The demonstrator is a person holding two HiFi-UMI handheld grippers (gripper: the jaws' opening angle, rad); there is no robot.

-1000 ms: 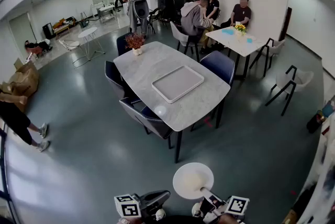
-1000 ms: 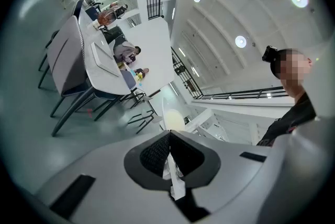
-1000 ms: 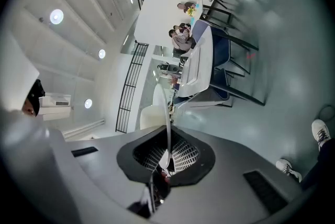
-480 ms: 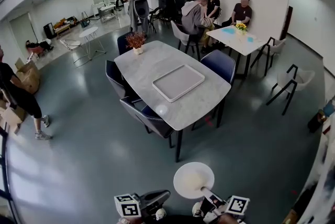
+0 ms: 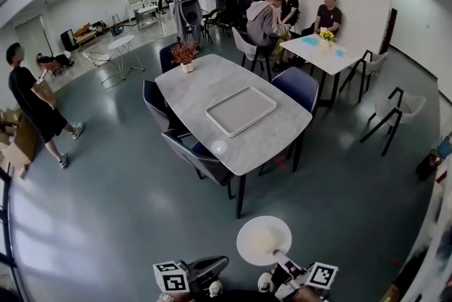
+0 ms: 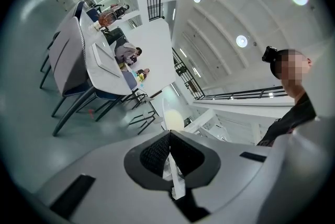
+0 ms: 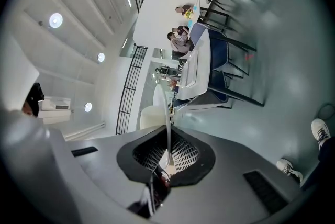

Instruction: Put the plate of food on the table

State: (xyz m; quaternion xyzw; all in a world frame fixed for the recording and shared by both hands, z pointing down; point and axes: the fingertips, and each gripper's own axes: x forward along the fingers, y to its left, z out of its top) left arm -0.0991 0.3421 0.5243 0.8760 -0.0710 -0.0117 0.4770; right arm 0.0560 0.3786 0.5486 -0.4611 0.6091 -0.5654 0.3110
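Observation:
A round white plate (image 5: 263, 240) with a pale heap of food in its middle hangs over the grey floor, near the bottom of the head view. My right gripper (image 5: 281, 260) is shut on the plate's near rim. In the right gripper view the plate (image 7: 167, 108) stands edge-on between the ribbed pads (image 7: 180, 154). My left gripper (image 5: 212, 269) is to the left of the plate, apart from it, shut with nothing in it; its pads (image 6: 155, 150) meet. The marble table (image 5: 212, 85) stands ahead, a step or two away.
A grey tray (image 5: 240, 111) lies on the table, a flower pot (image 5: 184, 56) at its far end. Blue chairs (image 5: 199, 158) ring it. Three people sit at a white table (image 5: 321, 57) behind; one person (image 5: 34, 101) walks at the left, another stands far back.
The person at the left has straightened up and walked further into the room. The plate and both grippers have barely shifted.

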